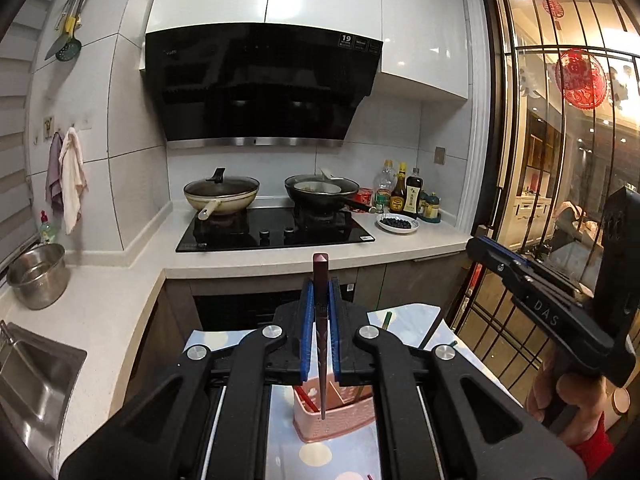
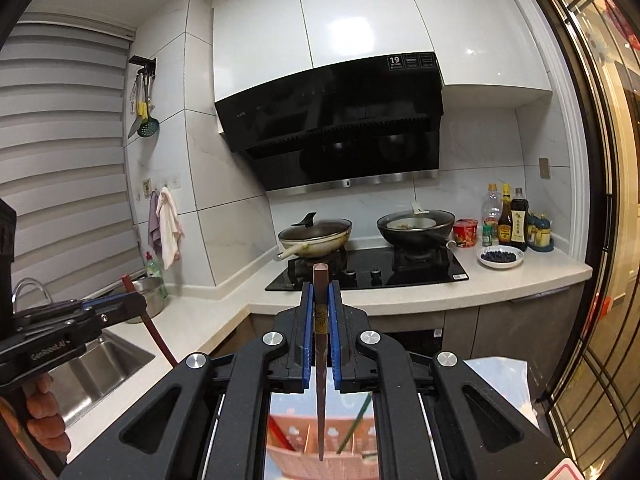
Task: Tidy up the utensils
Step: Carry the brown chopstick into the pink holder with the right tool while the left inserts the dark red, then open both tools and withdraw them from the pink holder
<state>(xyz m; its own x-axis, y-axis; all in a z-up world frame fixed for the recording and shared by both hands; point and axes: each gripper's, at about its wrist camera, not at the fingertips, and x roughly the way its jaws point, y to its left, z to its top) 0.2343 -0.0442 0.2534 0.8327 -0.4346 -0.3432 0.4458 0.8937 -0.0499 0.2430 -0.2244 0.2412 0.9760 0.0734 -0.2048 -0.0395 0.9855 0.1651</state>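
Kitchen counter (image 1: 280, 258) runs in an L ahead of me, its edge well beyond both grippers, with open air between. Two pans on the hob (image 1: 276, 230), one lidded; one steel pot (image 1: 38, 274) by the sink (image 1: 36, 376). Two chopsticks up: my left gripper (image 1: 320, 312) pinches one dark chopstick (image 1: 321, 280), my right gripper (image 2: 321, 312) pinches another chopstick (image 2: 320, 292), tips hanging over the pink basket (image 1: 336, 412) on the patterned table (image 1: 408, 316) below.
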